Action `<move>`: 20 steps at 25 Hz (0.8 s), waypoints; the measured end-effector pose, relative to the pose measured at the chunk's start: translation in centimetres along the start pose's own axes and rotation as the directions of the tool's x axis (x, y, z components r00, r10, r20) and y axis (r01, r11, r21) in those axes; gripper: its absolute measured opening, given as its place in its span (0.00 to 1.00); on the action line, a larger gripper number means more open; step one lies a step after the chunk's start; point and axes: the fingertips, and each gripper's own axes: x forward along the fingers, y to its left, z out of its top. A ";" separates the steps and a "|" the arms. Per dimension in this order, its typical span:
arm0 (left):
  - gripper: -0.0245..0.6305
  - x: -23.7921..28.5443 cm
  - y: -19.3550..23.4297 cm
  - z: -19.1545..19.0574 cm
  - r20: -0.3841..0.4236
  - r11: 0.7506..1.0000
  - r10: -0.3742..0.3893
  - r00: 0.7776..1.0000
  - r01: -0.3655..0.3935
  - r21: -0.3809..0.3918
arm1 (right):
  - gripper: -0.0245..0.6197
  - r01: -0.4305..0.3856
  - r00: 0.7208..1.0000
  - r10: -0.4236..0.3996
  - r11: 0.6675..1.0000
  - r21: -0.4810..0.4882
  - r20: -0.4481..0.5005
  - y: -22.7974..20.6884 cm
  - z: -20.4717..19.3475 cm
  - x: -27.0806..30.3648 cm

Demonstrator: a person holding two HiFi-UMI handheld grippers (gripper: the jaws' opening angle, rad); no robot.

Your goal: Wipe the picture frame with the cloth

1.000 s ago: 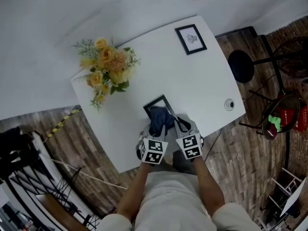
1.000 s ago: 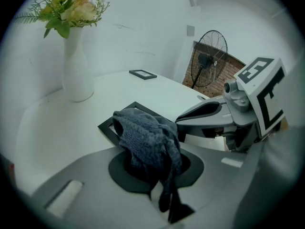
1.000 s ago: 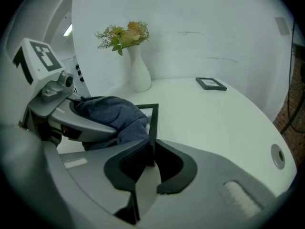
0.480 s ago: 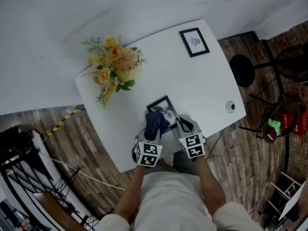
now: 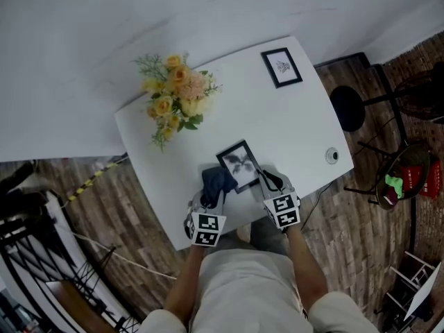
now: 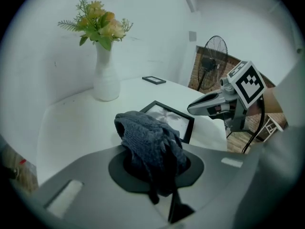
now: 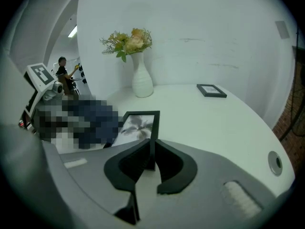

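Grey cloth (image 6: 151, 142) clamped in your left gripper (image 5: 209, 200).
Only its own view shows your right gripper (image 7: 151, 150) pinching the picture frame (image 7: 139, 126) edge.

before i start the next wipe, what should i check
1. Cloth gripped in the left gripper jaws: ok.
2. Right gripper jaws shut on the picture frame edge: ok.
3. Cloth over the glass: not ok, it sits off the frame's left side.
4. Frame lying flat on the table: cannot tell.
5. Flower vase apart from the frame: ok.
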 end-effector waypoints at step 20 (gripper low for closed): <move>0.16 -13.5 -1.9 9.9 0.460 0.981 0.191 0.867 -0.189 -0.051 | 0.04 -0.057 0.934 0.126 0.976 -0.208 0.334 3.3 9.4 -13.9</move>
